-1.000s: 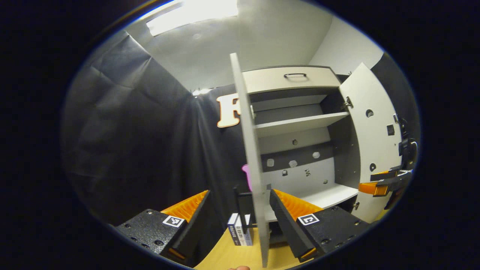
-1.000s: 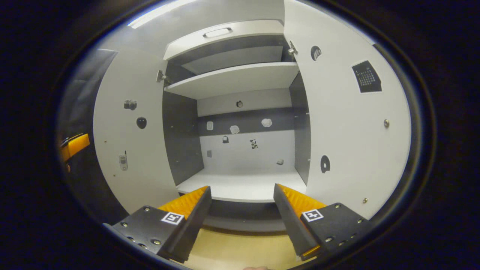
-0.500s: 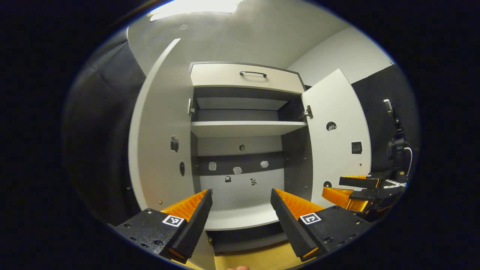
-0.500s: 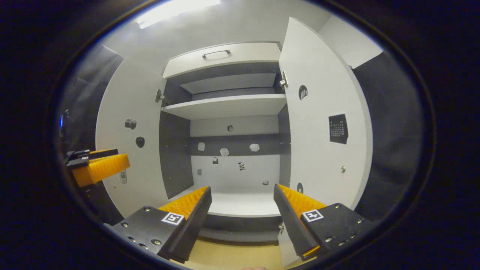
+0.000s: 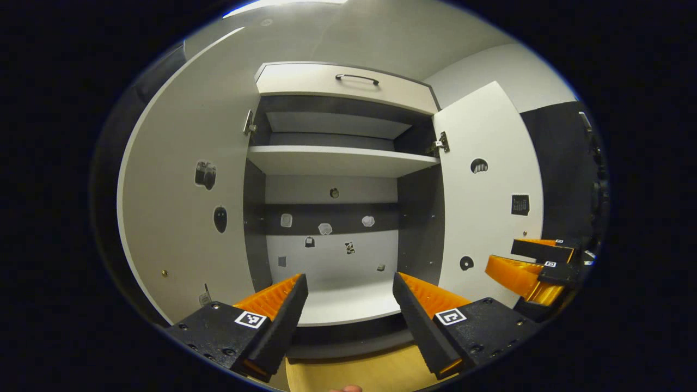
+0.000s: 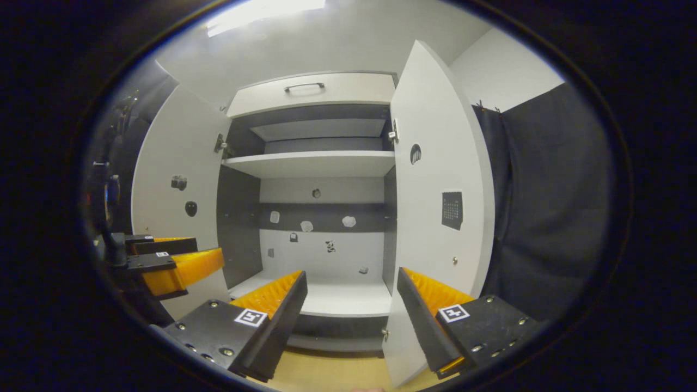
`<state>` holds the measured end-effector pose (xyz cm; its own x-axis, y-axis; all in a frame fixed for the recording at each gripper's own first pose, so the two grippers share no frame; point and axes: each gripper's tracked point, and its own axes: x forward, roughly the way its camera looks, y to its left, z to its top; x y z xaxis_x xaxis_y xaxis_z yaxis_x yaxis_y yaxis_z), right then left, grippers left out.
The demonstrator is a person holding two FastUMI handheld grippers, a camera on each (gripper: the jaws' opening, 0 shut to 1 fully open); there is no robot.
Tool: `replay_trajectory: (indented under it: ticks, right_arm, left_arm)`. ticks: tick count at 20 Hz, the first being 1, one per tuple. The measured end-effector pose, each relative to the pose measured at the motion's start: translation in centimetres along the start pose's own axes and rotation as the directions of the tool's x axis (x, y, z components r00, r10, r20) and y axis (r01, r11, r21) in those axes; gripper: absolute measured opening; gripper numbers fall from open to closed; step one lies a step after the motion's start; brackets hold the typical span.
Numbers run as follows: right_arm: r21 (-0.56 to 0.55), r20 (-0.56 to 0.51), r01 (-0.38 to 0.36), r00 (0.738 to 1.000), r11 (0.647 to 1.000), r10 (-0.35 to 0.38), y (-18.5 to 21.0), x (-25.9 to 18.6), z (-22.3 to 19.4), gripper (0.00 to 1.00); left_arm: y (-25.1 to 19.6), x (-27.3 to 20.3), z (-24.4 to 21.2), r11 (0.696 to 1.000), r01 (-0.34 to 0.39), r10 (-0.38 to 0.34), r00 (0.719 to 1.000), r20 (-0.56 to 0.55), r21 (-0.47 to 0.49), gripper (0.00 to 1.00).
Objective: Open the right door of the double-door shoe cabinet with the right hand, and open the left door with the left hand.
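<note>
My left claw (image 5: 348, 296) is spread wide with nothing between its fingers, and my right claw (image 6: 351, 296) is the same, gaping and empty. Off to the side of the left gripper view I see my right claw too, apart from the doors. Just past my fingers stands the shoe cabinet (image 6: 310, 163). Its left door (image 5: 185, 201) is swung out wide, and its right door (image 6: 435, 201) is swung out as well. Between them lie the bottom board (image 6: 337, 296), a shelf (image 5: 337, 160) above, and the drawer (image 5: 343, 87) on top.
</note>
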<state>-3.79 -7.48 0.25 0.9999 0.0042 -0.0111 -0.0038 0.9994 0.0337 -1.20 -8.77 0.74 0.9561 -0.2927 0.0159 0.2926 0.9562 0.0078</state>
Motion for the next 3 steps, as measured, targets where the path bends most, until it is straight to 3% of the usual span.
replay_trajectory:
  ticks: [2,3]
  right_arm:
    - [-0.008,0.0,-0.002,1.0,1.0,0.002,0.27,-0.15,-0.11,0.99]
    - [-0.009,-0.002,-0.003,1.0,1.0,0.003,0.47,-0.16,-0.24,0.94]
  left_arm:
    - [0.1,-0.17,-0.95,1.0,0.004,-0.005,1.0,-0.03,-0.021,0.96]
    - [0.21,-0.08,-1.38,1.0,0.004,-0.005,0.999,-0.042,-0.03,0.96]
